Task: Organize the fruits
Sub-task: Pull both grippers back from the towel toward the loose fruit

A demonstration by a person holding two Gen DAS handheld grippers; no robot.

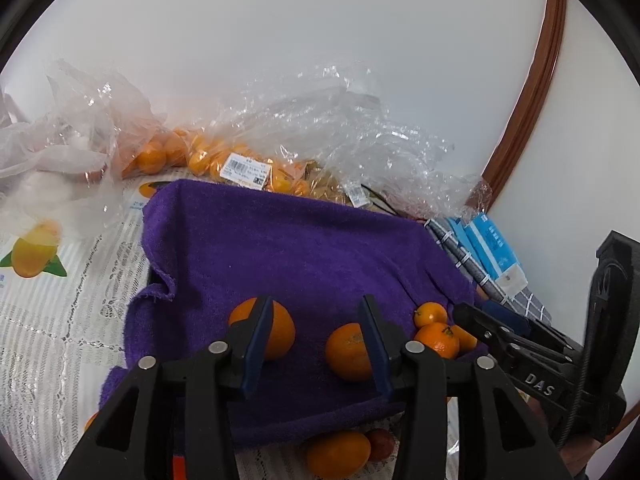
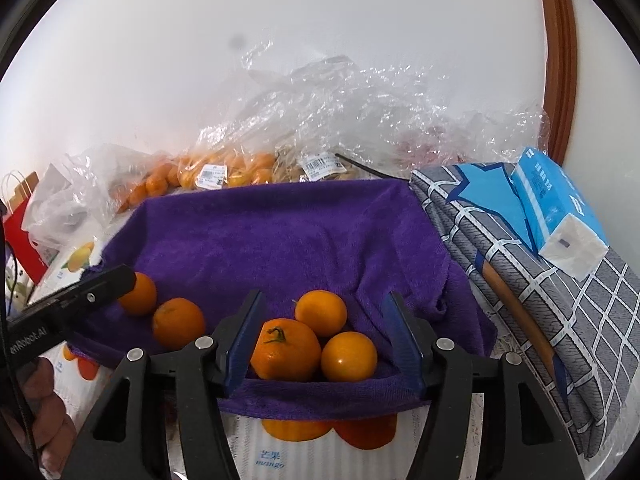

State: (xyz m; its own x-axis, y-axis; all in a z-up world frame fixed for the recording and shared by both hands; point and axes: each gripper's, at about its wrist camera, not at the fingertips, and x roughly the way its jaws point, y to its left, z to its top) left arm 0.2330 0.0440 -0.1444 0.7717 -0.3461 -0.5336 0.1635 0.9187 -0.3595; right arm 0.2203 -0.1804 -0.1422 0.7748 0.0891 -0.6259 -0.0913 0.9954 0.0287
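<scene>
A purple towel lines a box on the table. In the right wrist view three oranges lie at its near edge: a stemmed one, one behind it and one to the right. My right gripper stands open around them; its left pad is close to the stemmed orange and its right pad is clear. Two more oranges lie to the left, by my left gripper. In the left wrist view my left gripper is open over bare towel, with an orange behind one finger and another orange behind the other. The right gripper reaches in beside the three oranges.
Clear plastic bags of small oranges and other produce lie behind the box against the white wall. A blue tissue pack rests on a grey checked cloth at the right. The lace tablecloth shows printed fruit pictures.
</scene>
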